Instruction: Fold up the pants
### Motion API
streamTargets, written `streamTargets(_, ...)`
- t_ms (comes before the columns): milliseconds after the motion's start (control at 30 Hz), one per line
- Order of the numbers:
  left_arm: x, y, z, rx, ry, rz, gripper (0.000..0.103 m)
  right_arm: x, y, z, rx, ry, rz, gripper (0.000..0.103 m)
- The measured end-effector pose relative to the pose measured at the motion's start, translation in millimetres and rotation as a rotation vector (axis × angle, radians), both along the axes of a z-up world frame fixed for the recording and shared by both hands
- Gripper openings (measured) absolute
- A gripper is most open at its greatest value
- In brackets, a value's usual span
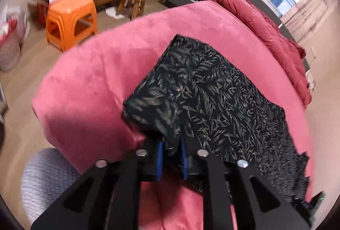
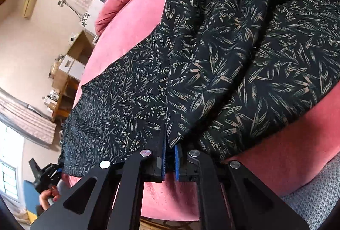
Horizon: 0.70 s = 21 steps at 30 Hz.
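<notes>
1. We see a pink plush bed cover (image 1: 89, 72) spread over the bed, with a red quilt (image 1: 265, 24) bunched at its far edge.
2. The black leaf-print fabric pants (image 2: 223, 64) lie on this cover, one part doubled over another.
3. An orange plastic stool (image 1: 70, 19) stands on the floor beyond.
4. The left tool (image 1: 171, 157) has its blue pads slightly parted, a fold of the pants between them.
5. The right tool (image 2: 170, 157) is nearly closed, pinching the pants' edge.
</notes>
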<state>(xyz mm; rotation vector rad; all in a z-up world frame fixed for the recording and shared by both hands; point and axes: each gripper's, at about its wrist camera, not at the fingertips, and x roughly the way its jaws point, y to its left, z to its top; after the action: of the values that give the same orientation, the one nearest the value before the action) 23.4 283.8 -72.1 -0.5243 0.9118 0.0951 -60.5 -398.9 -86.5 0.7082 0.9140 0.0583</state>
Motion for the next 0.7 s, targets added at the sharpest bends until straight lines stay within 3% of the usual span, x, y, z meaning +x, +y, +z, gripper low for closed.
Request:
streamTargets(33,-2,0,7,0.032,-0.018,0.024,0.031,-1,-1,5,-0.003,-0.013,0.003,0.014)
streamTargets(67,-7,2,16,0.075,-0.050,0.084,0.044,1,1,10,-0.019,-0.028,0.001,0.024)
streamTargets(167,-19,11,34,0.100,-0.135,0.201,0.047,-10,-14,33,-0.095,-0.098,-0.051,0.040)
streamTargets(267,-20,7,44,0.097,-0.181,0.210,0.047,-16,-38,44,-0.101,-0.133,-0.125,0.040)
streamTargets(467,10,-67,42,0.118,-0.213,-0.049,0.052,-15,-113,48,0.003,-0.149,-0.350,0.040)
streamTargets(600,24,-129,31,0.133,-0.229,-0.232,0.056,3,-143,46,0.031,-0.138,-0.388,0.040)
streamTargets(700,32,-170,22,0.189,-0.265,-0.345,0.060,31,-148,23,0.089,0.053,-0.360,0.040)
